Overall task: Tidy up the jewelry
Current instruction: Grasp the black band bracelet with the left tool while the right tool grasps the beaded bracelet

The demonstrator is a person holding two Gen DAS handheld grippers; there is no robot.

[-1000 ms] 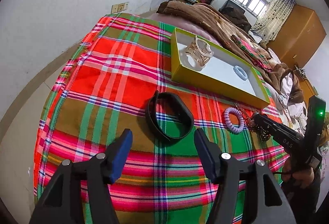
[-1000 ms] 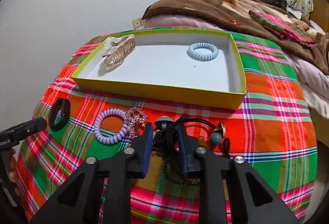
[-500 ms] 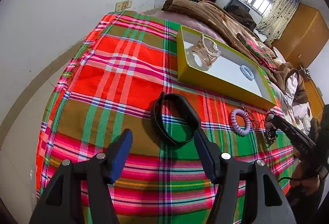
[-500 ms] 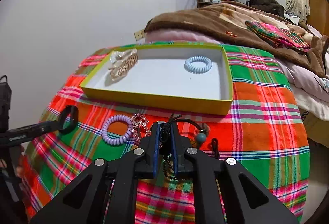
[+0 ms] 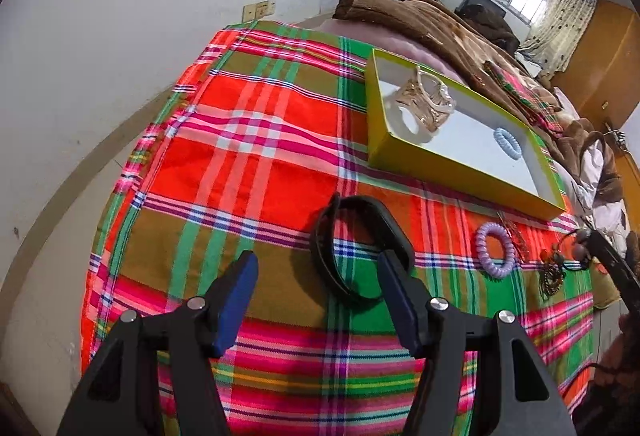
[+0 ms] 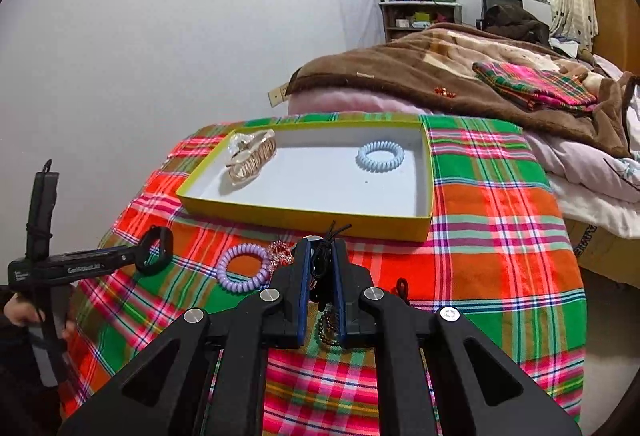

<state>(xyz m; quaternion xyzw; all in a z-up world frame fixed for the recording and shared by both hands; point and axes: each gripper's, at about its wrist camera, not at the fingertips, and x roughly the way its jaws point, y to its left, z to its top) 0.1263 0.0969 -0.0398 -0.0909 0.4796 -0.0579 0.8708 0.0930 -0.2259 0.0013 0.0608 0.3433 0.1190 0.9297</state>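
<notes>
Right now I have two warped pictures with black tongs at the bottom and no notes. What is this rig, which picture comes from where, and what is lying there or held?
No robot here: a person holds a two-finger gripper in each hand, each with a fisheye camera looking along its fingers.

The left wrist view shows the left gripper, jaws apart, over a black band on the plaid cloth; nothing is held.

The right wrist view shows the right gripper shut on a tangle of black cord and beads.

Beyond it stands a yellow box holding a gold hair claw and a pale blue coil tie. A purple coil tie and a sparkly pink piece lie on the cloth.
</notes>
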